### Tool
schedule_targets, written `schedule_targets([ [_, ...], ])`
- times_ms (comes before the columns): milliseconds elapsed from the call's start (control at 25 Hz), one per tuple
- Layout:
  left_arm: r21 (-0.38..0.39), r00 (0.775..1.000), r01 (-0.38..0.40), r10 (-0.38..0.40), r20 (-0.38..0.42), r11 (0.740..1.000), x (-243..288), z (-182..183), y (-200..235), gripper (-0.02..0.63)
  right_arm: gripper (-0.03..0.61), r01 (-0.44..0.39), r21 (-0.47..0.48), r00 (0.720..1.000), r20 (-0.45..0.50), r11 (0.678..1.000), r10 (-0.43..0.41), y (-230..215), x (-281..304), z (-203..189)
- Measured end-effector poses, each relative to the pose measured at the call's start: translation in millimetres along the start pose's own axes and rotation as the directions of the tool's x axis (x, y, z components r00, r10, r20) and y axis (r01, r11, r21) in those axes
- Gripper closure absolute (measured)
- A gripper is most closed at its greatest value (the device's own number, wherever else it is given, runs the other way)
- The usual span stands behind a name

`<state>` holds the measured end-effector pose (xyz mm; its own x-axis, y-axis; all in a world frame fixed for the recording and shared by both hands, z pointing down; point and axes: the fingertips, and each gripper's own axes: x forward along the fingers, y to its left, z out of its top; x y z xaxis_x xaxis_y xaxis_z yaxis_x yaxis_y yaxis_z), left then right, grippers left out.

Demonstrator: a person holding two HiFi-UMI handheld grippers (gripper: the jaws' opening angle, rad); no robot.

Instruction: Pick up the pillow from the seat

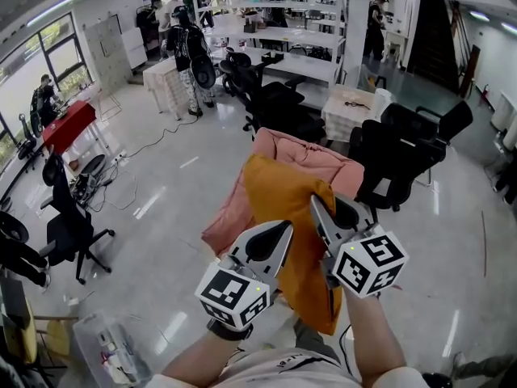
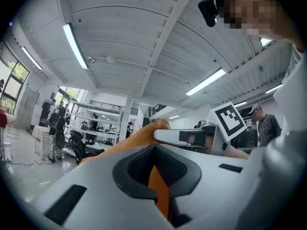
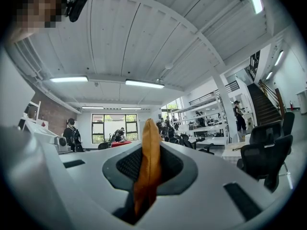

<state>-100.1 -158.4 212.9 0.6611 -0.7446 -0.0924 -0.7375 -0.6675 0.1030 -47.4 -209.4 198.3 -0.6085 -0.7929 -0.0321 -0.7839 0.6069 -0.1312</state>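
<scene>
Drooping orange pillow (limp, creased)

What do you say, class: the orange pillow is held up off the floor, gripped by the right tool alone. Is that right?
Not quite. The left tool grips the orange pillow too: the left gripper view shows orange cloth pinched between its jaws. With the right tool, both hold it up off the floor.

The pillow hides much of the pink cloth; the left claw and right claw cover the pillow's middle.
</scene>
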Motion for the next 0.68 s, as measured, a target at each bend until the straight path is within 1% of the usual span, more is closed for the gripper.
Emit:
schedule_targets([
  [680, -0.001, 1.000, -0.016, 0.015, -0.007, 1.000, 4.3, -8.6, -4.4, 0.604, 0.514, -0.003, 0.004, 1.000, -0.006, 1.000, 0.003, -7.0, -4.3, -9.6],
])
